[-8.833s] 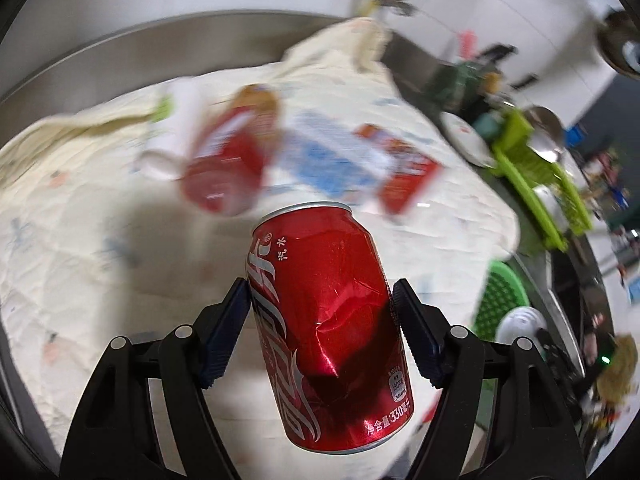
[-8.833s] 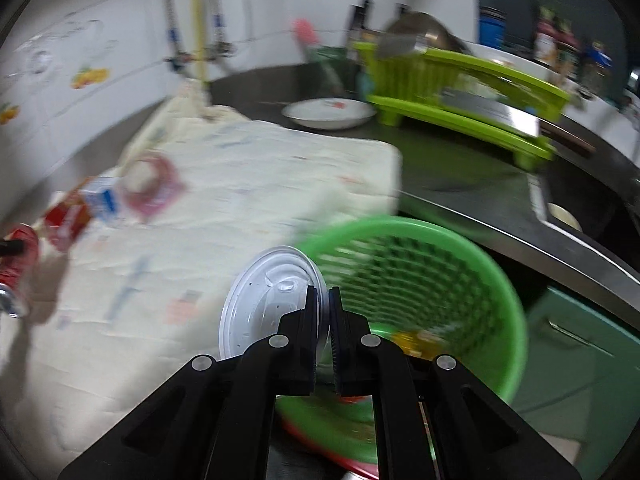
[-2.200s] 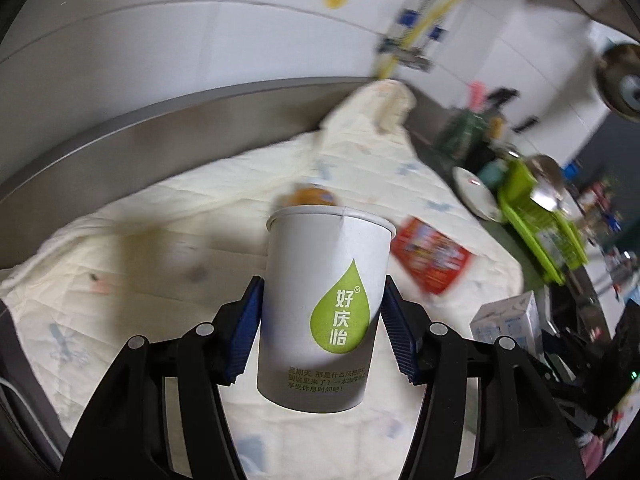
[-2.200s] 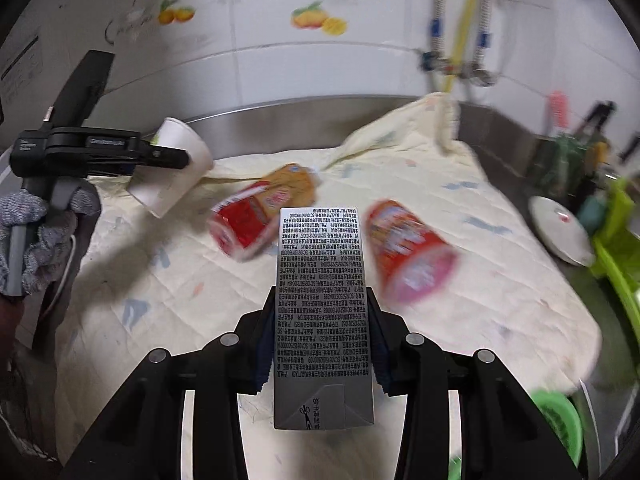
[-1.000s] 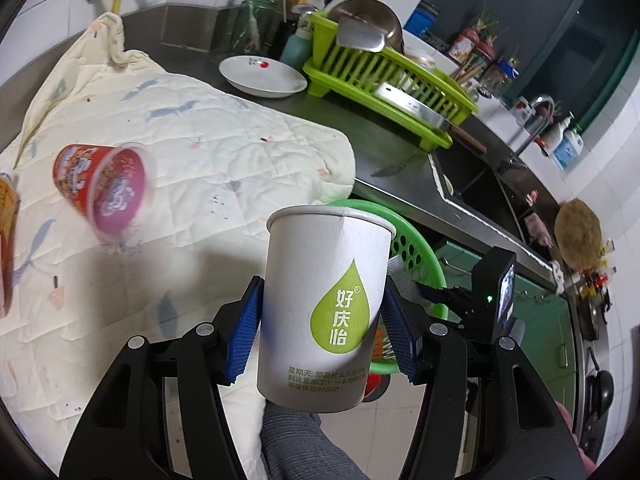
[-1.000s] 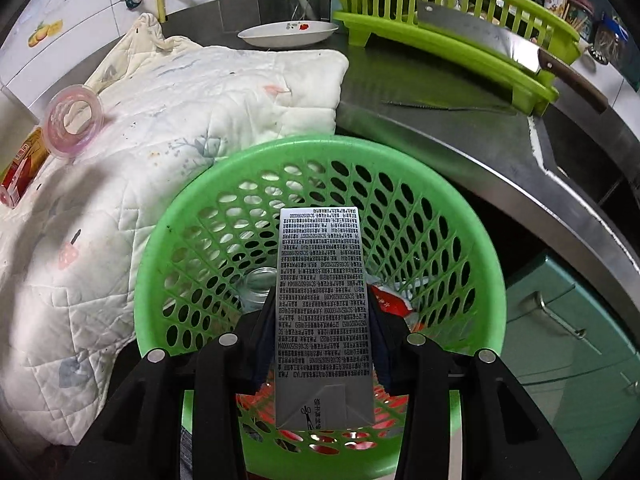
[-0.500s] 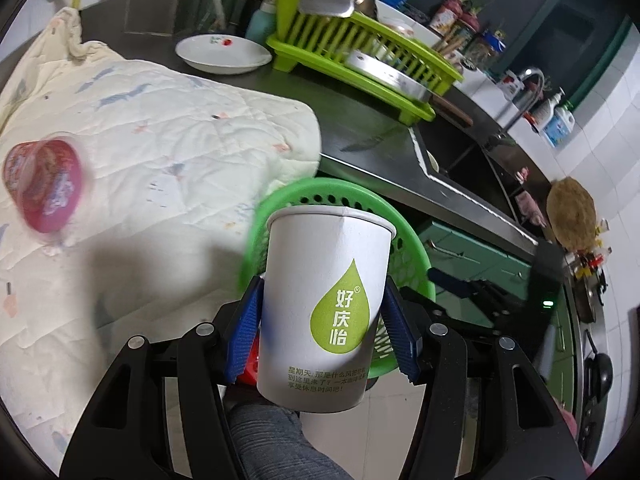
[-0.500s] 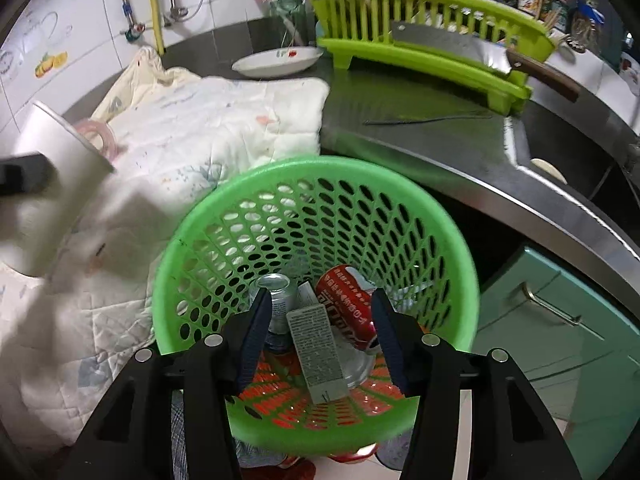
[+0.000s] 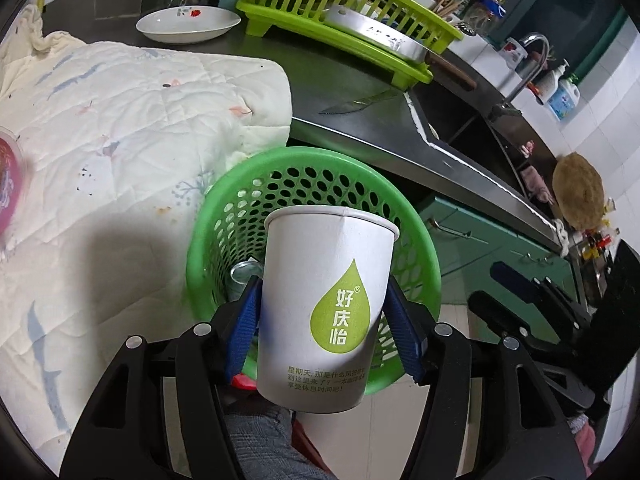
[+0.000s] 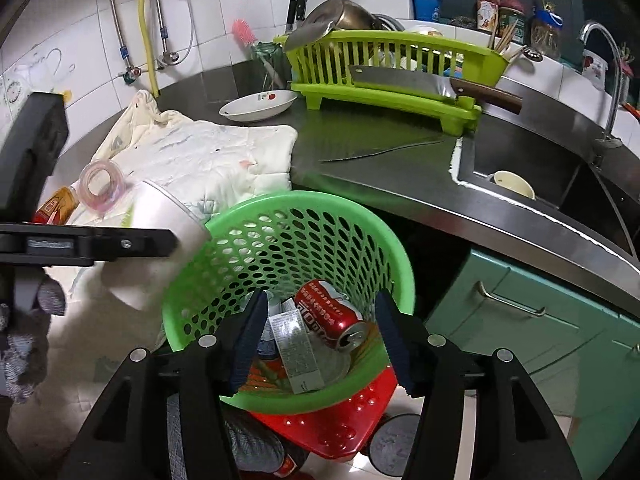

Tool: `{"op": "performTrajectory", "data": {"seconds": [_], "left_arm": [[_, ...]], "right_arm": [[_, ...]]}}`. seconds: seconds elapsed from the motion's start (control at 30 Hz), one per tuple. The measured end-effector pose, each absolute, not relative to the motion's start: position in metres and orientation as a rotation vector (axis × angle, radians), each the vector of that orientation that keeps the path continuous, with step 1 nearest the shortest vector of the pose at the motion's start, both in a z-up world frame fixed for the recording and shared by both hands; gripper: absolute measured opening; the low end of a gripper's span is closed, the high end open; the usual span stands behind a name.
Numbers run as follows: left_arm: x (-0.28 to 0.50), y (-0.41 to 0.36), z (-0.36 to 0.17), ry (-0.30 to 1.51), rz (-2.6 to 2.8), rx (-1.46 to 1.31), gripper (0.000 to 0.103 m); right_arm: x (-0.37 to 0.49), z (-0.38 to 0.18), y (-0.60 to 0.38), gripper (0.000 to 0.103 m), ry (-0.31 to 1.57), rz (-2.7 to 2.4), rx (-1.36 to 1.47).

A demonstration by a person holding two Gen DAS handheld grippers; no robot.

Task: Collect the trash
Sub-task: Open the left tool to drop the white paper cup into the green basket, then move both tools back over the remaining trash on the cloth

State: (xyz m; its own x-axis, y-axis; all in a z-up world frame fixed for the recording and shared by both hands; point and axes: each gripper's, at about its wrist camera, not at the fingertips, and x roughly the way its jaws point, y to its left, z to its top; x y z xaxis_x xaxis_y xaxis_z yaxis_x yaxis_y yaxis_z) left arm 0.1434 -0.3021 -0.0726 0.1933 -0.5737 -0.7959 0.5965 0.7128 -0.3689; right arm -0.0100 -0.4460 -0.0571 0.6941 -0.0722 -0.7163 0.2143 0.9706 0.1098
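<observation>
My left gripper (image 9: 326, 322) is shut on a white paper cup (image 9: 324, 304) with a green drop logo and holds it upright over the near rim of the green perforated basket (image 9: 416, 236). In the right wrist view the cup (image 10: 160, 240) hangs at the basket's (image 10: 328, 208) left rim. My right gripper (image 10: 320, 334) is open and empty above the basket. Inside lie a red cola can (image 10: 330, 312) and a grey carton (image 10: 296, 350). A pink-rimmed noodle cup (image 10: 102, 184) and a red-orange packet (image 10: 54, 206) lie on the quilt.
A white quilt (image 9: 120, 120) covers the steel counter (image 10: 400, 168). A white plate (image 10: 260, 106), a knife (image 10: 380, 152), a lime dish rack (image 10: 400, 76) with a cleaver and a sink (image 10: 532, 176) lie beyond. Green cabinets (image 10: 540, 320) are at the right. A red basket (image 10: 340, 416) sits under the green one.
My right gripper has opened and dropped the grey carton into the basket, then backed away. My left gripper has carried the paper cup from the quilt to over the basket.
</observation>
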Motion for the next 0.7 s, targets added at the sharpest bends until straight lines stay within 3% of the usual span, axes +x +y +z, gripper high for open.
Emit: {"op": "performTrajectory", "data": {"seconds": [0.13, 0.2, 0.7], "left_arm": [[0.144, -0.304, -0.078, 1.11, -0.817, 0.028, 0.062], [0.144, -0.302, -0.078, 1.103, -0.816, 0.02, 0.069], [0.131, -0.255, -0.046, 1.041, -0.802, 0.008, 0.069]], "right_arm": [[-0.014, -0.058, -0.447, 0.054, 0.786, -0.157, 0.204], [-0.016, -0.059, -0.447, 0.054, 0.787, -0.155, 0.209], [-0.014, -0.049, -0.42, 0.054, 0.774, -0.113, 0.196]]}}
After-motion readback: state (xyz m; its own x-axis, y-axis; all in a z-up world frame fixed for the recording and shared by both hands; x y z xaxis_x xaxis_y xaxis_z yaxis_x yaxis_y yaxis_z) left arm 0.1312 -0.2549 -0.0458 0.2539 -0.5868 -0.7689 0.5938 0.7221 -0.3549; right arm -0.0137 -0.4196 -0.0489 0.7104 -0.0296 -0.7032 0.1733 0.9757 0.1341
